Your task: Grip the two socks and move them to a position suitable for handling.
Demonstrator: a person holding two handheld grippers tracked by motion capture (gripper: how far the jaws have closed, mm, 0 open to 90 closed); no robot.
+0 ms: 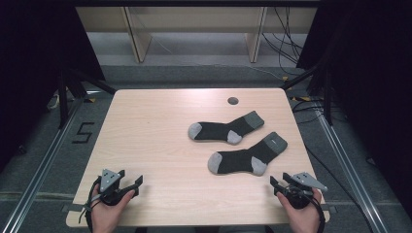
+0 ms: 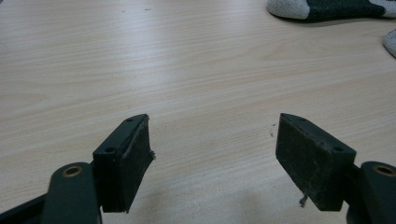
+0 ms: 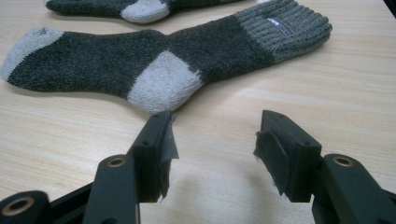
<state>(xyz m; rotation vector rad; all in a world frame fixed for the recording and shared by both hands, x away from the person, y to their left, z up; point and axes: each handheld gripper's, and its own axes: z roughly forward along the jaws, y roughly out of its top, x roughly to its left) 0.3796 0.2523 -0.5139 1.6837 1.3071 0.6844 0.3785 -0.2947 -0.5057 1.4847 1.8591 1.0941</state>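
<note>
Two dark grey socks with light grey toes, heels and cuffs lie flat on the right half of the table. The near sock [image 1: 247, 157] [image 3: 154, 65] lies just beyond my right gripper [image 1: 281, 183] [image 3: 212, 140], whose jaws stand open over bare wood a little short of the sock's heel. The far sock [image 1: 226, 129] [image 3: 116, 7] lies behind it, its toe end at the top right of the left gripper view [image 2: 322, 8]. My left gripper [image 1: 132, 184] [image 2: 212, 149] rests at the table's near left corner, open with nothing between its pads.
The light wooden table [image 1: 155, 131] has a round cable hole [image 1: 232, 101] near its far edge. Black curtains hang at both sides, with cables on the floor at the far right. A floor marking [image 1: 83, 132] lies left of the table.
</note>
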